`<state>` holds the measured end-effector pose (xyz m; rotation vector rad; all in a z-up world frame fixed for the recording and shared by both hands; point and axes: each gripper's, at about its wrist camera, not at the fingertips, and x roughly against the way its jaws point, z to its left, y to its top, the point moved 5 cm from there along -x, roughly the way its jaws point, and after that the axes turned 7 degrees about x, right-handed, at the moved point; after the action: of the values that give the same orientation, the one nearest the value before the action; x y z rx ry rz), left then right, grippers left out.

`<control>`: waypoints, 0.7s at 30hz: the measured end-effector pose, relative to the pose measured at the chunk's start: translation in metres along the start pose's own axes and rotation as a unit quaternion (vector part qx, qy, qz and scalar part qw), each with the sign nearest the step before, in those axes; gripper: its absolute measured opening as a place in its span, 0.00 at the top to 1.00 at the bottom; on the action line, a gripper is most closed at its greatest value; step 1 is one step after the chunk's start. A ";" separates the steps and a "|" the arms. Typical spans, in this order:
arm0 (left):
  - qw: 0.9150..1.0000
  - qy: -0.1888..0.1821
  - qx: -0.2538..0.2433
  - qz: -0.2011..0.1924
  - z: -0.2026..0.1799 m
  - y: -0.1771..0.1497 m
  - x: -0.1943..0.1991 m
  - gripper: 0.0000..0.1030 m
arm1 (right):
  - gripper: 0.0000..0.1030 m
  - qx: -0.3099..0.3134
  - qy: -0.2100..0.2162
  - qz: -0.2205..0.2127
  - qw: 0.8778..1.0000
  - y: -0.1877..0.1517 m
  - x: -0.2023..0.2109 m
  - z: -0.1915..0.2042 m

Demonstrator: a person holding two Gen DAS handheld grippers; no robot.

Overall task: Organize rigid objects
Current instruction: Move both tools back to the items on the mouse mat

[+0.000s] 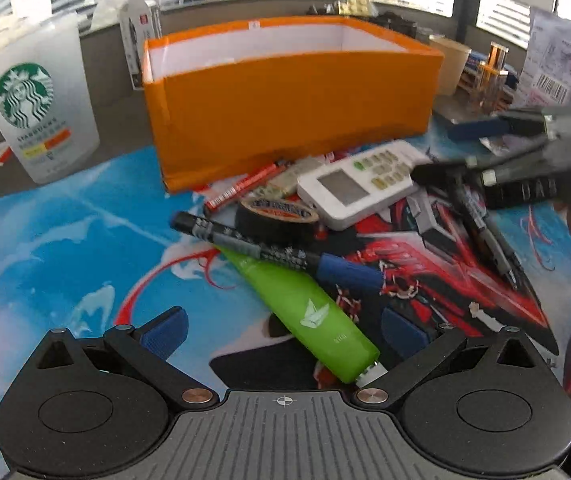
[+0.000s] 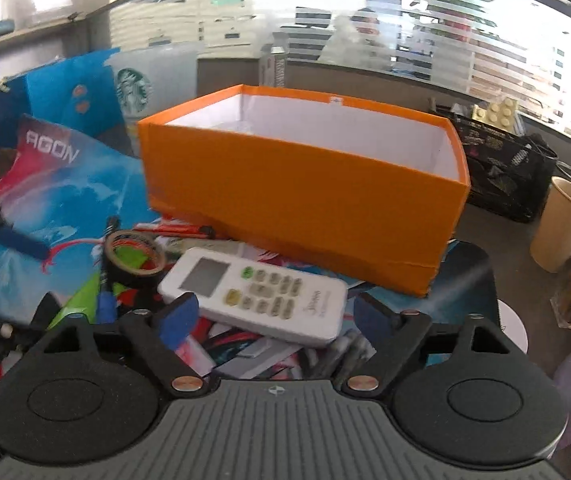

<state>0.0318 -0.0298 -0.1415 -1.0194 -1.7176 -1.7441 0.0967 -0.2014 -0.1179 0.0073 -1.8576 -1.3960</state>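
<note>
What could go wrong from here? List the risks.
1. The black marker lies across the green bottle, so if the open left gripper lifts the bottle, the marker may roll off.
2. The white remote overlaps the tape roll and other clutter; the open right gripper may nudge neighbours while closing.

A frosted plastic cup (image 1: 41, 120) with a green logo stands on the desk left of the printed mat (image 1: 65, 232) (its corner reads AGON). Behind it stands a white carton (image 1: 141, 28). To the right are a paper cup (image 2: 563, 224), a black mesh organizer (image 2: 501, 172) with a yellow brick (image 2: 495, 114) on top, and a barcoded paper (image 1: 551, 68).
</note>
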 end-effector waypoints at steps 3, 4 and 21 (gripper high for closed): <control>1.000 0.002 0.002 0.008 -0.002 -0.002 -0.008 0.00 | 0.19 -0.019 0.017 0.000 1.000 0.005 -0.009 -0.009; 1.000 0.005 0.002 0.010 -0.002 -0.002 -0.009 0.00 | 0.21 -0.022 0.018 0.004 1.000 0.006 -0.014 -0.013; 0.998 0.039 0.040 -0.018 0.031 -0.007 -0.011 0.00 | 0.18 -0.121 0.099 0.041 0.987 0.008 -0.055 -0.034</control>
<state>0.0383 -0.0009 -0.1565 -0.8797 -1.7507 -1.7006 0.1578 -0.2013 -0.1411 -0.0501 -1.5032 -1.4974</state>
